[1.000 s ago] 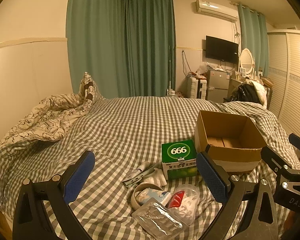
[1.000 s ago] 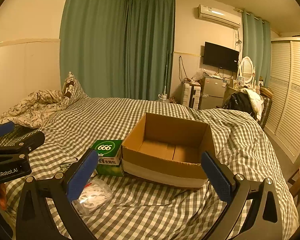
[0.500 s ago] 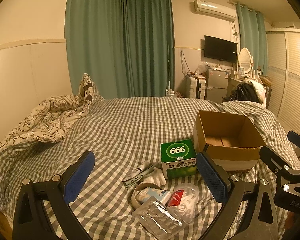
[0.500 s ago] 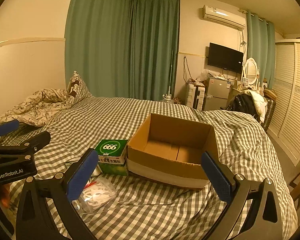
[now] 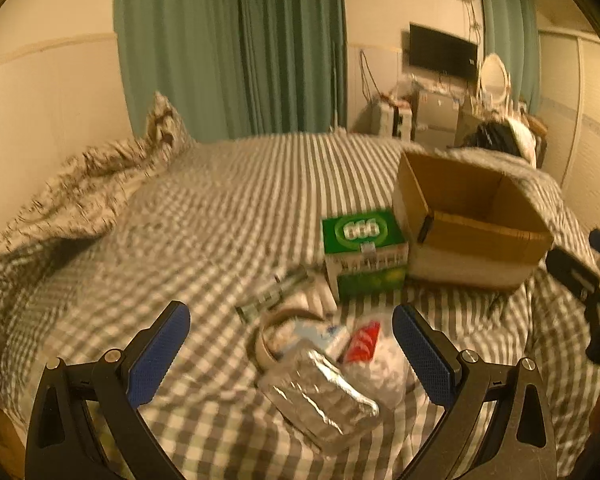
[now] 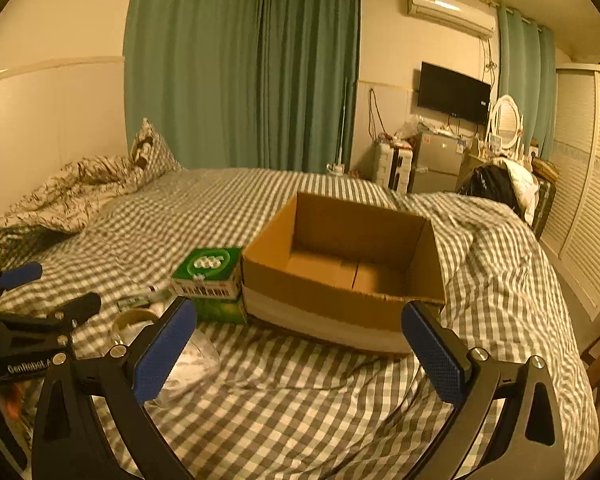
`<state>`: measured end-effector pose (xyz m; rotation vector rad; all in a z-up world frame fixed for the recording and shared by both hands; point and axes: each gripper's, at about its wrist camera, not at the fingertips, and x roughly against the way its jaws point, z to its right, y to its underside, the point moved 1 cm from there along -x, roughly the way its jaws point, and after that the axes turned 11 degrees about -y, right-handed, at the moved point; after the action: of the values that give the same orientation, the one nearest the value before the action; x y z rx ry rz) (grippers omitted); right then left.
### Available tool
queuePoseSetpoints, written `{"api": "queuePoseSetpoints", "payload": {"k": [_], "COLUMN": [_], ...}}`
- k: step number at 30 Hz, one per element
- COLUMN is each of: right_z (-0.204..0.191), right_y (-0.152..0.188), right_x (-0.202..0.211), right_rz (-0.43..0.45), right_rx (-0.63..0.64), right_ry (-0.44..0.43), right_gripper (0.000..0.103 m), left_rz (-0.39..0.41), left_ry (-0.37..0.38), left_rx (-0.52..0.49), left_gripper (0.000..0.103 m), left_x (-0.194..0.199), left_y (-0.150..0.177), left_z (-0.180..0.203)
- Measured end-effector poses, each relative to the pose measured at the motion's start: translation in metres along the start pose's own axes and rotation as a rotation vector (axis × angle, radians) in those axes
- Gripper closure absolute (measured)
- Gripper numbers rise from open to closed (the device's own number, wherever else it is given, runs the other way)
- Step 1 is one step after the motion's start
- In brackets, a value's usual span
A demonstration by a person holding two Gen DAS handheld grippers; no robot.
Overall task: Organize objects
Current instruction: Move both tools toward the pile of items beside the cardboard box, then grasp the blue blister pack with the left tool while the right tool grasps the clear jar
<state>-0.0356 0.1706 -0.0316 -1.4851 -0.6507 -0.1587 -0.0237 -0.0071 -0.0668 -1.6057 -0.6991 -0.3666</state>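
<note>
An open, empty cardboard box (image 5: 476, 216) (image 6: 348, 264) sits on the checked bed. A green "666" box (image 5: 364, 252) (image 6: 210, 276) stands against its left side. In front of it lies a small pile: a tape roll (image 5: 276, 328), a foil blister pack (image 5: 320, 396), a clear bag with a red item (image 5: 364, 344), and a tube (image 5: 272, 292). My left gripper (image 5: 292, 356) is open and empty, hovering over the pile. My right gripper (image 6: 300, 348) is open and empty, in front of the cardboard box.
A crumpled patterned duvet and pillow (image 5: 100, 176) lie at the bed's far left. Green curtains, a TV, a small fridge and a wardrobe stand beyond the bed. The left gripper shows in the right wrist view (image 6: 32, 320).
Both grippers have moved forward and down toward the bed. The pile and the boxes look larger and nearer. The left view is blurred by the motion.
</note>
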Motion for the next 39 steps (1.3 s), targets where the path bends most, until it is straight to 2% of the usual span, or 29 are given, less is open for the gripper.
{"api": "queuePoseSetpoints", "payload": {"k": [8,14,18,20,21,25,28,29,32,35,39], "right_z": [0.012,0.013,0.009,0.007,0.007,-0.001,-0.008,-0.011,-0.019,-0.028,-0.044], "right_y": [0.017,0.025,0.027,0.028,0.027,0.025,0.024,0.024,0.024,0.026,0.03], "right_x": [-0.025,-0.036,-0.039,-0.038,-0.037,-0.036,-0.035,-0.035,-0.037,-0.042,-0.053], "right_rz": [-0.061,-0.099,-0.11,-0.111,-0.113,-0.115,-0.118,-0.121,-0.131,-0.149,-0.182], "right_rx": [-0.023,-0.03,-0.023,-0.018,-0.016,0.003,0.02,0.024,0.033,0.045,0.078], "right_ry": [-0.009,-0.02,-0.02,-0.02,-0.02,-0.022,-0.024,-0.026,-0.038,-0.048,-0.108], "right_gripper": [0.0,0.0,0.0,0.0,0.0,0.0,0.0,0.0,0.0,0.0,0.0], "left_rz": [-0.149,-0.289,-0.32,-0.317,-0.317,-0.299,-0.266,-0.252,-0.212,-0.201,-0.195], "left_ry": [0.032,0.154,0.19,0.218,0.231,0.261,0.265,0.261,0.236,0.208,0.184], "left_rx": [-0.031,-0.024,-0.018,-0.014,-0.014,-0.028,-0.033,-0.037,-0.05,-0.053,-0.046], "left_gripper": [0.0,0.0,0.0,0.013,0.016,0.037,0.062,0.075,0.086,0.093,0.095], "left_x": [-0.044,-0.069,-0.075,-0.071,-0.069,-0.056,-0.044,-0.04,-0.035,-0.038,-0.041], "left_y": [0.03,0.05,0.057,0.056,0.055,0.05,0.043,0.039,0.029,0.028,0.027], "left_z": [0.018,0.025,0.024,0.021,0.02,0.016,0.009,0.006,-0.004,-0.014,-0.026]}}
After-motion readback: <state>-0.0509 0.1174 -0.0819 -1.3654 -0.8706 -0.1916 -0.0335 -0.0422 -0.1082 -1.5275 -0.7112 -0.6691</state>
